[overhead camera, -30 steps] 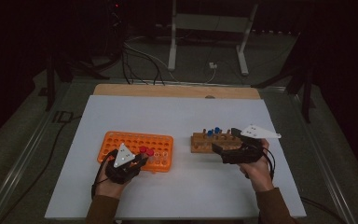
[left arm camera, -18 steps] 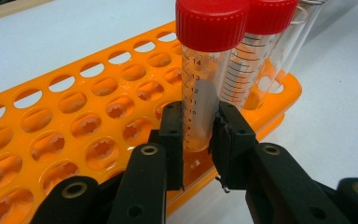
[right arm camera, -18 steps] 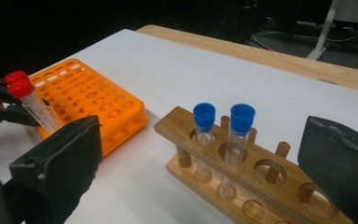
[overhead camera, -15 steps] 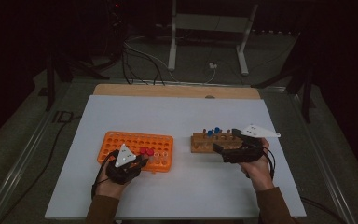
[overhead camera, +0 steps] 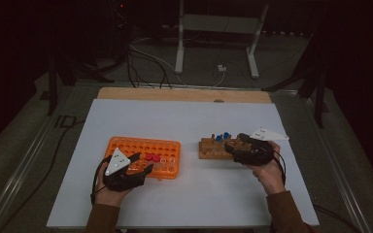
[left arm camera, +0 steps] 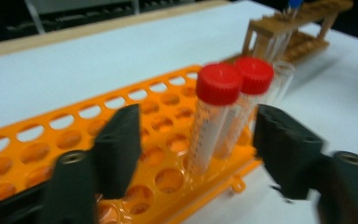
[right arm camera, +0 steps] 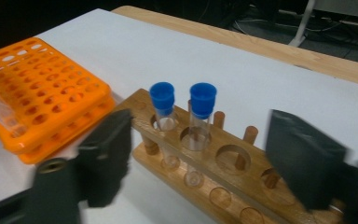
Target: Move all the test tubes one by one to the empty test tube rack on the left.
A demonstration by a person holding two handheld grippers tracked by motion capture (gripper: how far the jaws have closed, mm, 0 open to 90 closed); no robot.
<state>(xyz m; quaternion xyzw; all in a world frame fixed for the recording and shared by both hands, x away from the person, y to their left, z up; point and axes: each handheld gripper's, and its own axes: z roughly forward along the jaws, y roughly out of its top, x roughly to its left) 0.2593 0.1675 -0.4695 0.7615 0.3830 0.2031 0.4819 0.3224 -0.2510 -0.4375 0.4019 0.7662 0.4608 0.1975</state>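
Observation:
An orange tube rack (overhead camera: 126, 145) lies at the left of the white table. Two red-capped tubes (left arm camera: 218, 84) stand in it, with an uncapped clear tube (left arm camera: 282, 74) behind them. My left gripper (left arm camera: 196, 126) has just been opening. Its jaws stand on either side of the red-capped tubes and touch neither. At the right a wooden rack (overhead camera: 209, 148) holds two blue-capped tubes (right arm camera: 162, 100). My right gripper (right arm camera: 203, 140) has just been closing. Its jaws still stand wide of the wooden rack (right arm camera: 233, 140) and the blue-capped tubes, pressing on nothing.
A wooden strip (overhead camera: 184, 94) runs along the table's far edge. Beyond it, cables (overhead camera: 145, 63) and a metal stand (overhead camera: 213, 29) occupy the dark floor. White tabletop (overhead camera: 184, 121) stretches between and behind the two racks.
Both hands have stayed in place. The left jaws now stand apart by the red caps. The right jaws look a little narrower at the wooden rack.

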